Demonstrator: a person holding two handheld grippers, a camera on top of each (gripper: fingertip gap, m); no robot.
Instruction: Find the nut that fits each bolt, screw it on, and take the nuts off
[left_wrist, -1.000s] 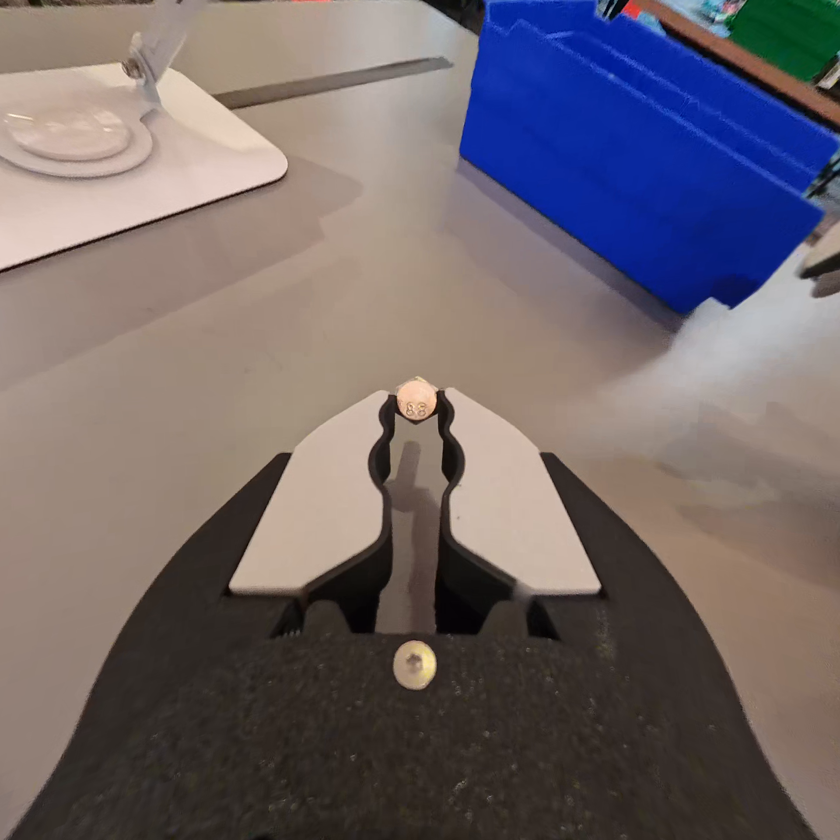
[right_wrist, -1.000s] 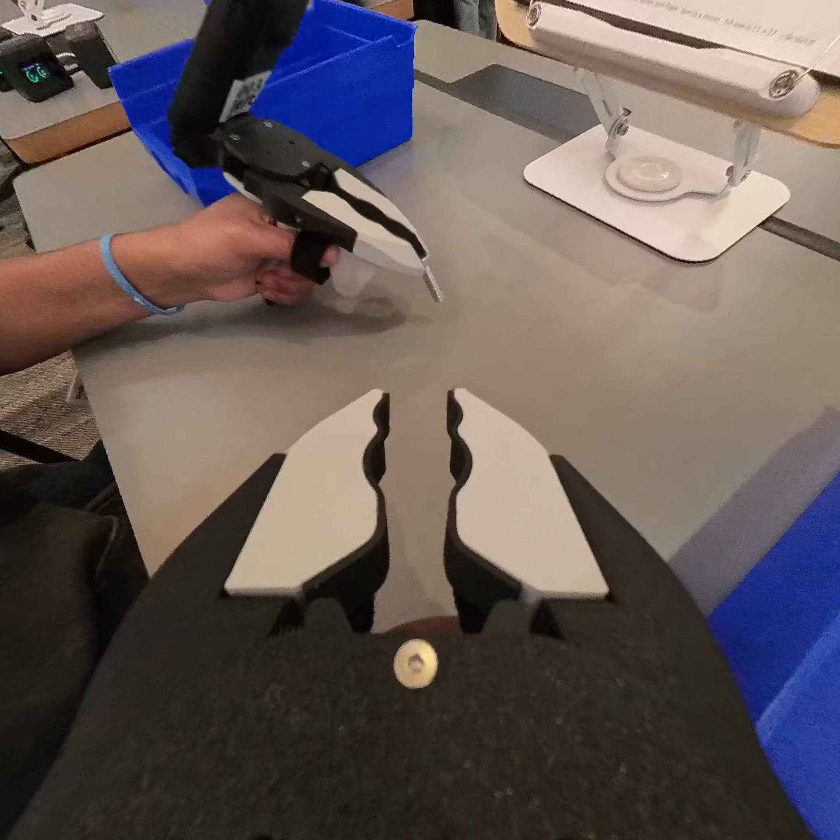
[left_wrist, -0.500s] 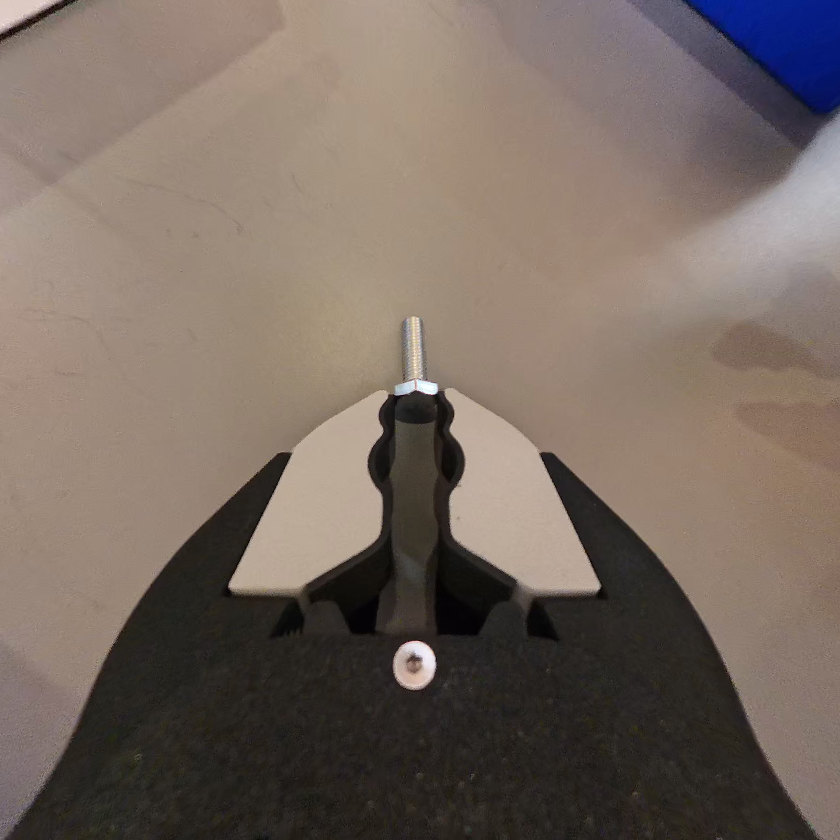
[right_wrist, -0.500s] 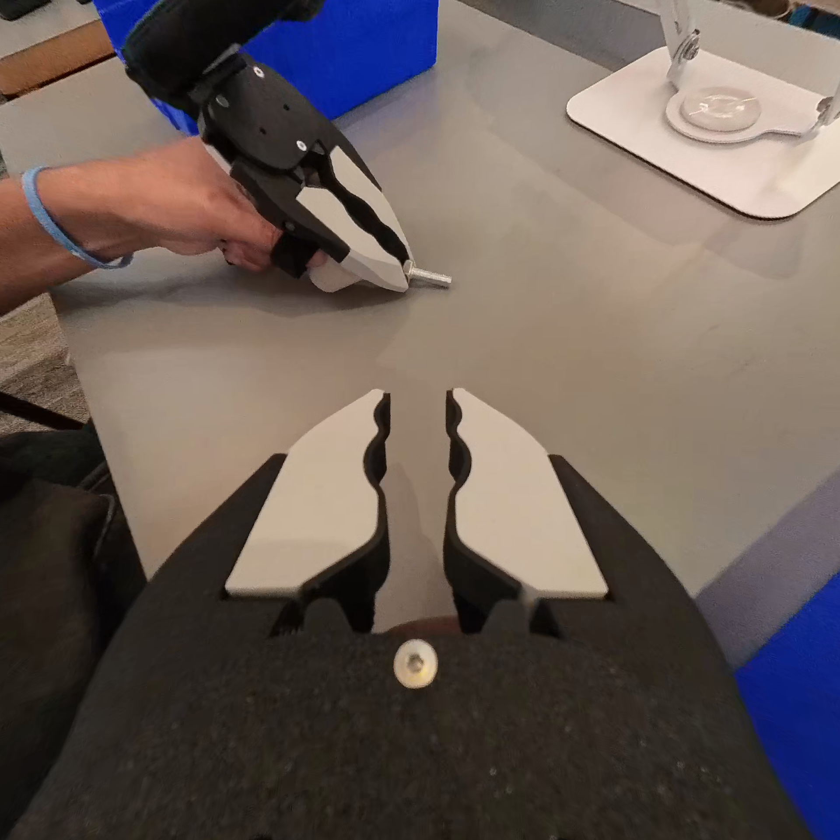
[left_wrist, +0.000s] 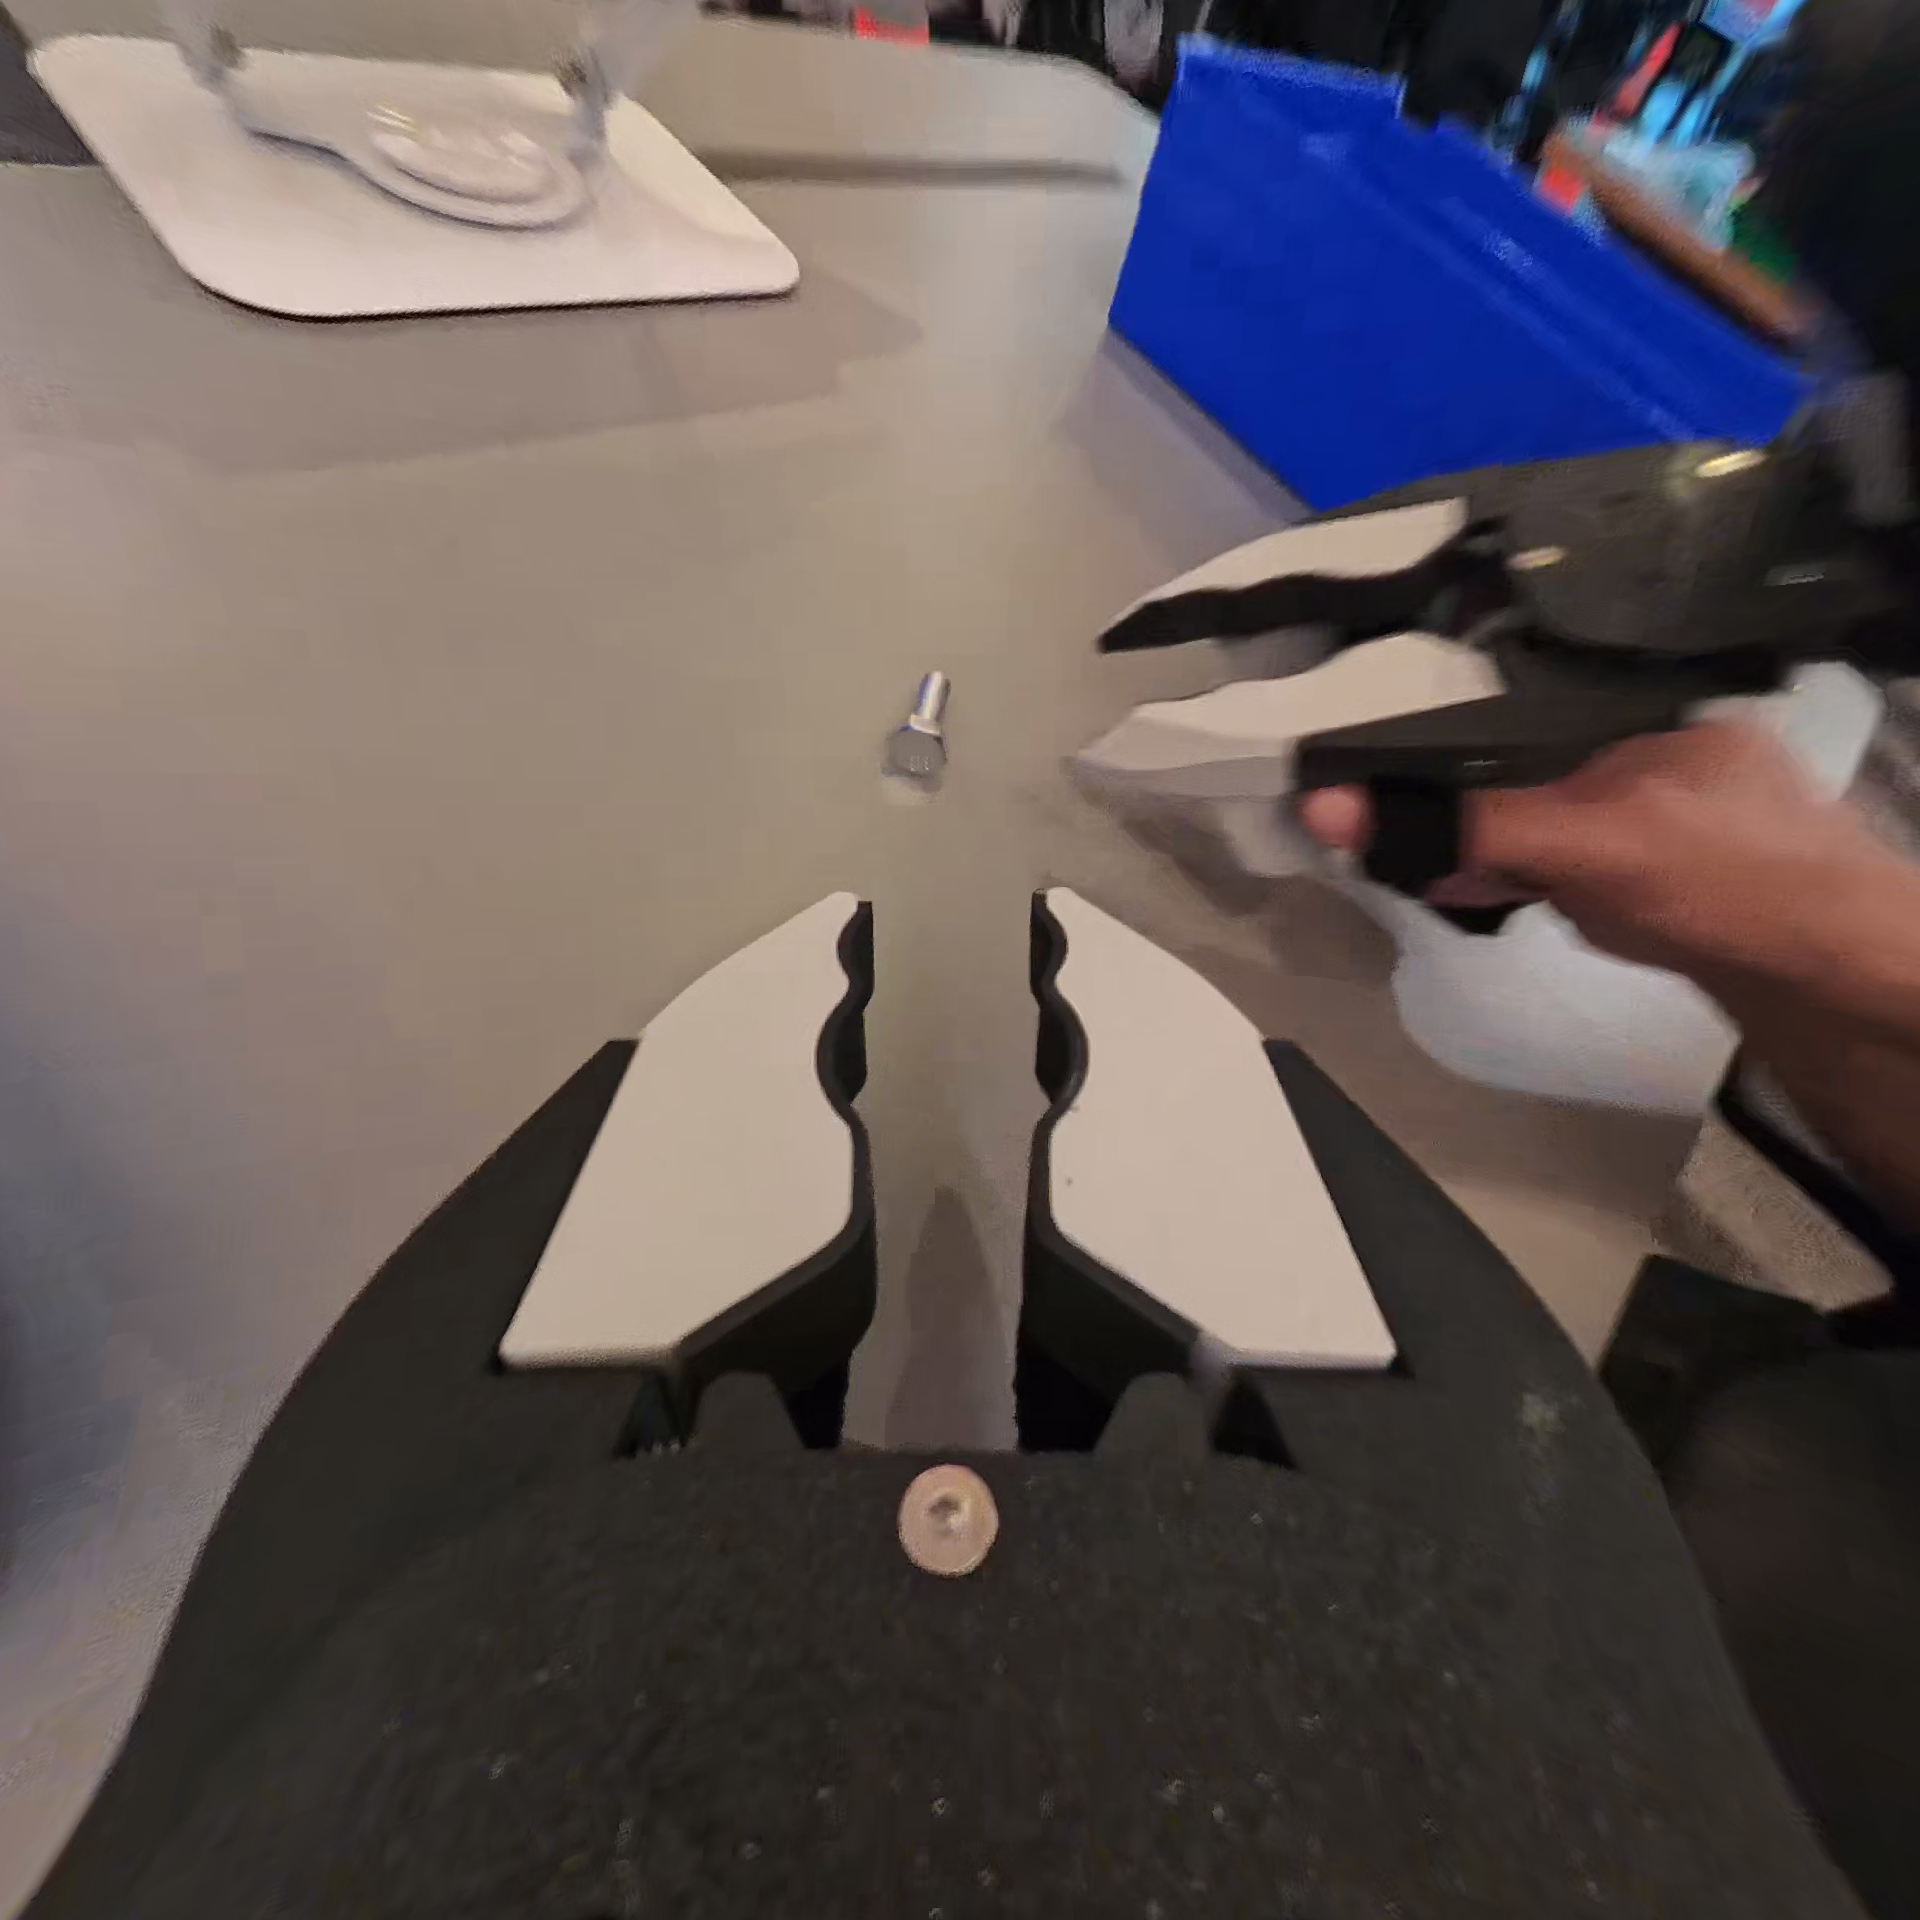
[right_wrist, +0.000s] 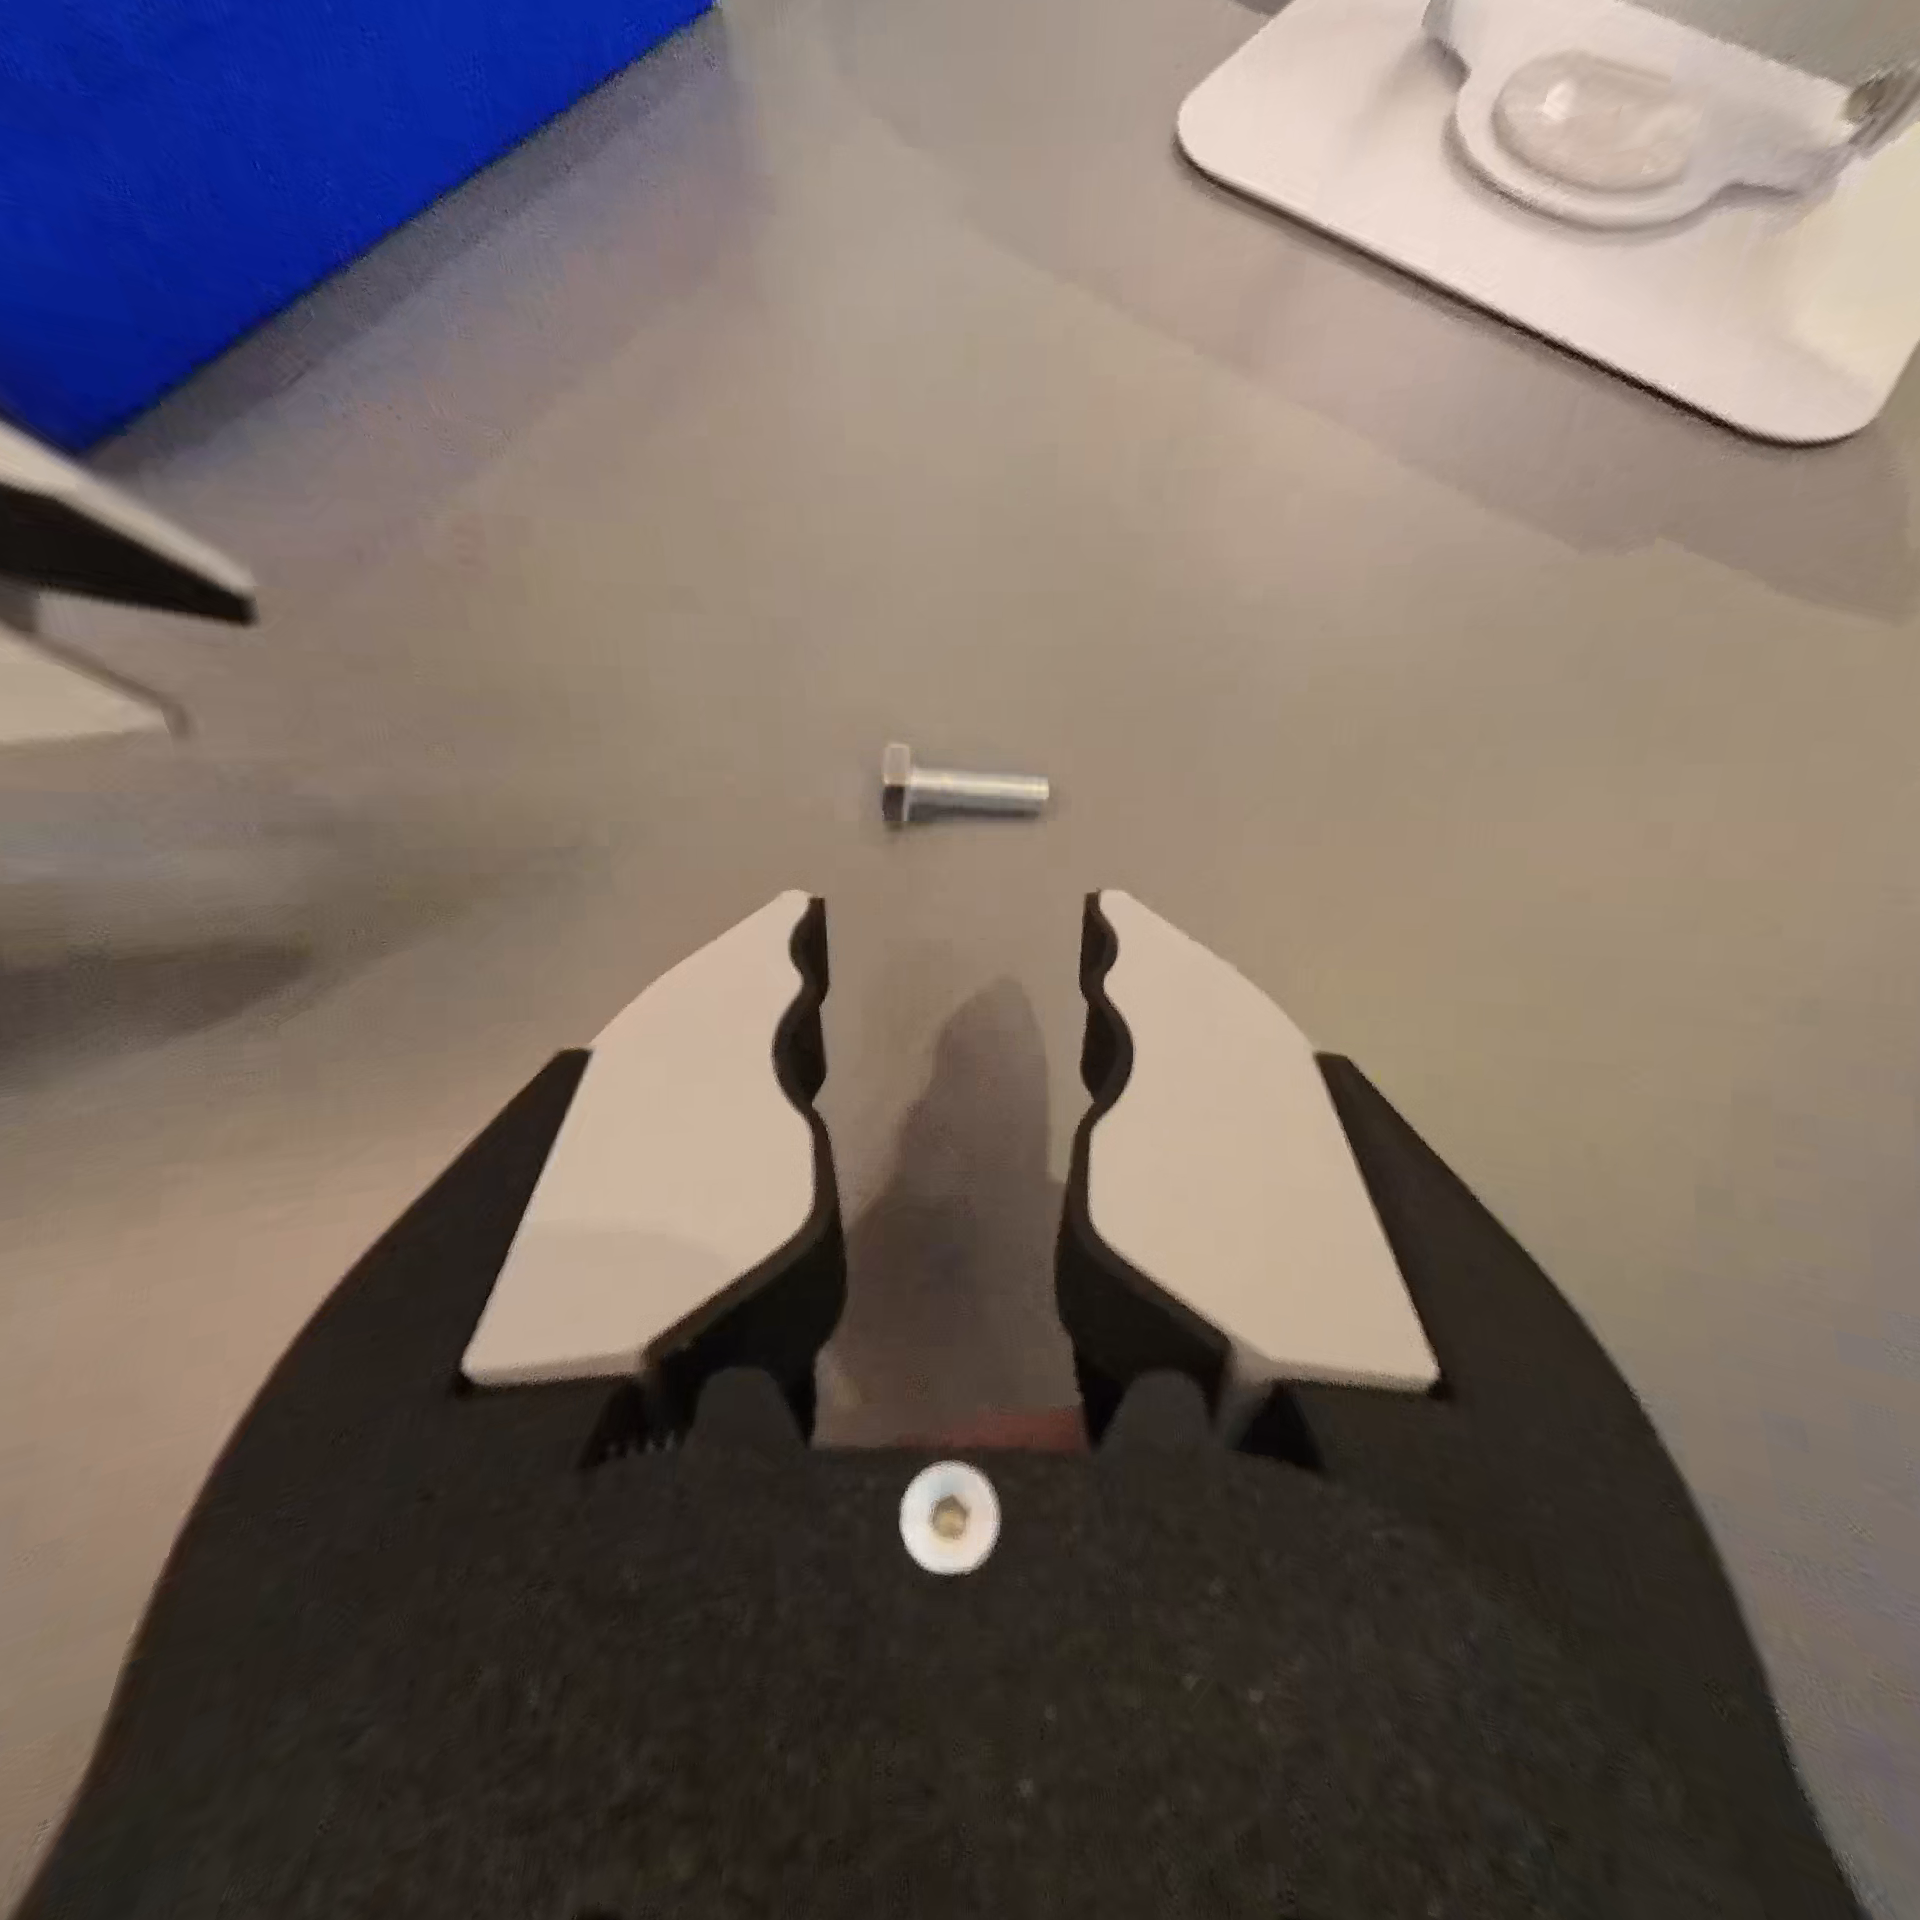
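Note:
A small silver hex bolt (left_wrist: 918, 727) lies on its side on the grey table, with no nut on it. It also shows in the right wrist view (right_wrist: 961, 795), head to the left. My left gripper (left_wrist: 951, 906) is open and empty, a short way behind the bolt. My right gripper (right_wrist: 954, 906) is open and empty, close in front of the bolt. In the left wrist view the right gripper (left_wrist: 1091, 696) comes in from the right, held by a hand, its tips just right of the bolt. No nut is in view.
A blue bin (left_wrist: 1403, 301) stands at the back right of the left wrist view and shows in the right wrist view (right_wrist: 260, 156). A white stand base (left_wrist: 436, 208) sits at the back left; it also shows in the right wrist view (right_wrist: 1558, 229). The left gripper's tip (right_wrist: 125, 561) shows at the left. My right gripper is the nearer one to the white stand base (left_wrist: 436, 208): about 30 cm, against 35 cm. Look for it in the right wrist view (right_wrist: 1470, 156) too.
My left gripper opened, let the bolt go onto the table and drew back. My right gripper opened wider and moved in close to the bolt.

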